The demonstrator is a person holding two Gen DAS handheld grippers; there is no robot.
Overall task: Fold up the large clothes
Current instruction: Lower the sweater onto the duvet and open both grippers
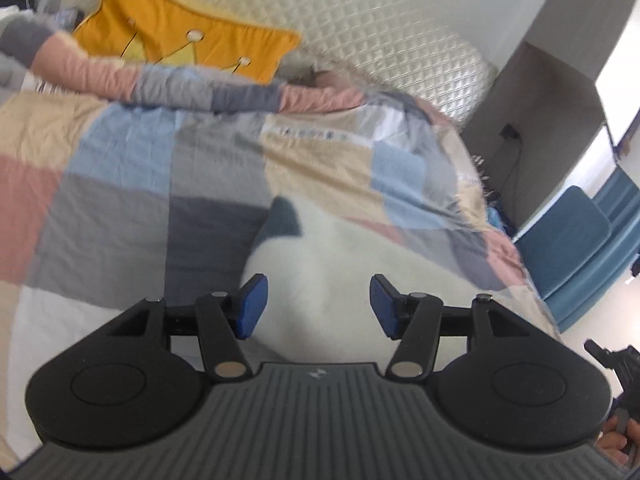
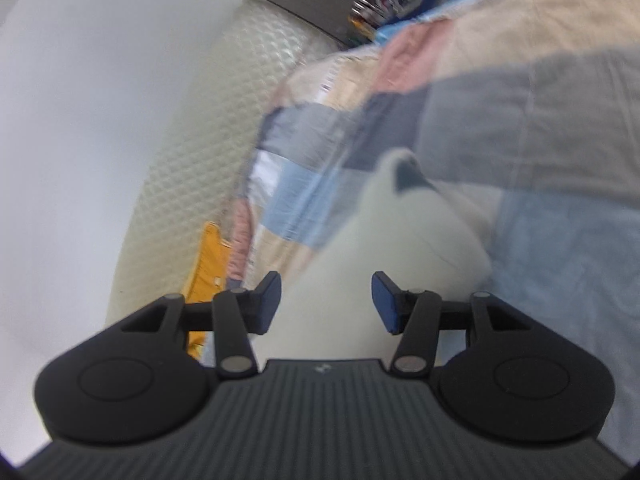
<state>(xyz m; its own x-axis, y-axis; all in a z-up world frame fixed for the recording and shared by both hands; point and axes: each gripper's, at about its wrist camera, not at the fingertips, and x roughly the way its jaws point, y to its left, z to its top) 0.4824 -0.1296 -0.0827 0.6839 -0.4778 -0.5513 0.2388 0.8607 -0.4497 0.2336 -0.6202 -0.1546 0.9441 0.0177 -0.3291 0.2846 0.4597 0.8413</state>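
A white garment (image 1: 340, 248) with a dark patch (image 1: 284, 216) lies on the patchwork duvet (image 1: 120, 184) of a bed. My left gripper (image 1: 318, 306) hovers above it, open, its blue pads (image 1: 252, 306) wide apart and pressing on nothing. In the right wrist view the same white garment (image 2: 360, 260) and its dark patch (image 2: 408, 174) stretch ahead over the duvet (image 2: 520, 100). My right gripper (image 2: 327, 304) is open too, and only cloth lying beneath shows in the gap. Both views are blurred by motion.
A yellow pillow (image 1: 172, 36) leans on the quilted cream headboard (image 1: 380, 12) at the bed's far end. A blue padded seat (image 1: 572, 240) stands beside the bed on the right. A hand (image 1: 616, 440) shows at the lower right corner. A white wall (image 2: 80, 120) fills the right view's left side.
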